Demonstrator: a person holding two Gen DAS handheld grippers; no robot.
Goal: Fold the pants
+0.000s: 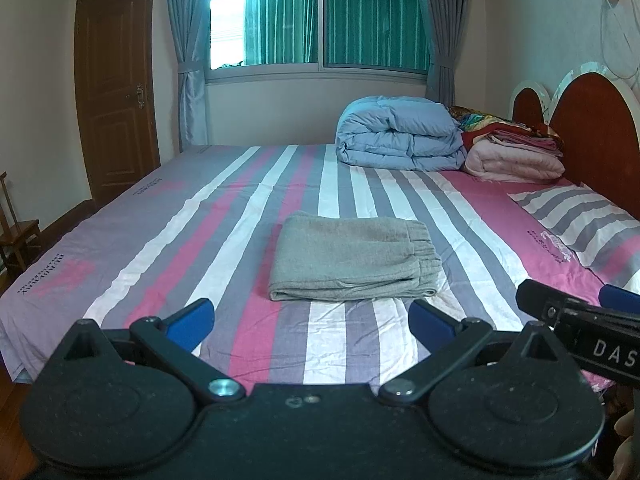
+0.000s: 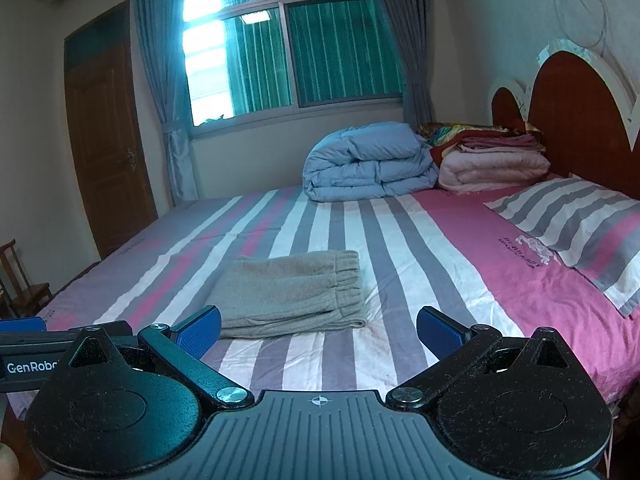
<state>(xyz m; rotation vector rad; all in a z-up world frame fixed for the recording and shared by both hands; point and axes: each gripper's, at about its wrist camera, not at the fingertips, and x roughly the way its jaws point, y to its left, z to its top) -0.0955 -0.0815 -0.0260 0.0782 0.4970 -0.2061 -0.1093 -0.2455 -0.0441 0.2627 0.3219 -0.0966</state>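
Grey pants [image 1: 352, 258] lie folded into a compact rectangle on the striped bed sheet [image 1: 200, 248], with the elastic waistband to the right. They also show in the right wrist view [image 2: 292, 294]. My left gripper [image 1: 312, 322] is open and empty, held back from the near edge of the pants. My right gripper [image 2: 318, 330] is open and empty, just short of the pants. The right gripper's side shows at the left wrist view's right edge [image 1: 580, 316]. The left gripper's side shows at the right wrist view's left edge [image 2: 32, 360].
A folded blue duvet [image 1: 400, 134] and a pink blanket stack [image 1: 516, 156] sit at the far end of the bed. A striped pillow [image 1: 588, 220] lies by the red headboard [image 1: 592, 132]. A wooden door [image 1: 116, 84] and a small chair [image 1: 16, 236] stand at the left.
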